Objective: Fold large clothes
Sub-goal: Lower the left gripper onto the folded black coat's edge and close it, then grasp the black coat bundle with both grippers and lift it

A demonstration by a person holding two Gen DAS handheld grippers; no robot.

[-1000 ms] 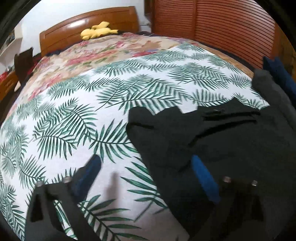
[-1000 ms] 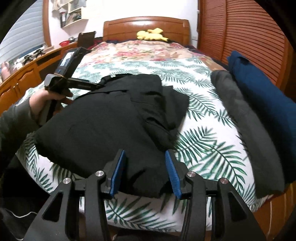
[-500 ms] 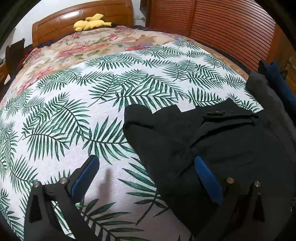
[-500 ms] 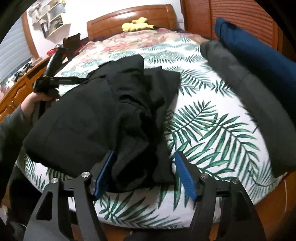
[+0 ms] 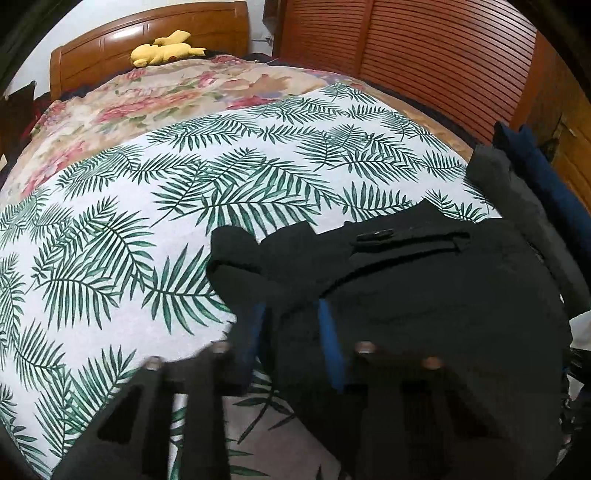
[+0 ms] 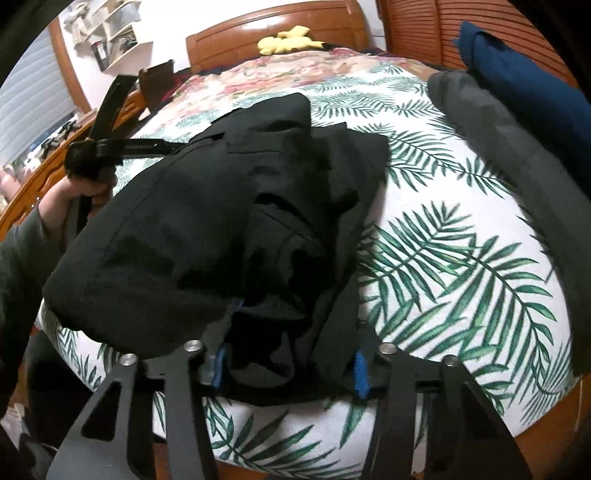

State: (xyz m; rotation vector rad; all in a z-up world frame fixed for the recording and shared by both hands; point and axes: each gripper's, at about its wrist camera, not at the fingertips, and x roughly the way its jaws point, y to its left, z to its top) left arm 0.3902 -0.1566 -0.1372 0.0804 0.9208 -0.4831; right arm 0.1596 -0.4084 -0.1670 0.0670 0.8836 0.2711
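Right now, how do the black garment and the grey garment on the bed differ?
The black garment lies bunched and creased near the bed's near edge, while the grey garment lies as a long, smooth roll along the far side. The black garment has fabric between the fingers of both the left gripper and the right gripper; the grey garment is untouched, beside a blue garment. Both rest on the palm-print sheet.

Both wrist views sit low and close over the black garment (image 5: pixel 424 295) — facing the headboard (image 6: pixel 280 26) at 12 o'clock, sharing garment and bed (image 5: pixel 147 221).
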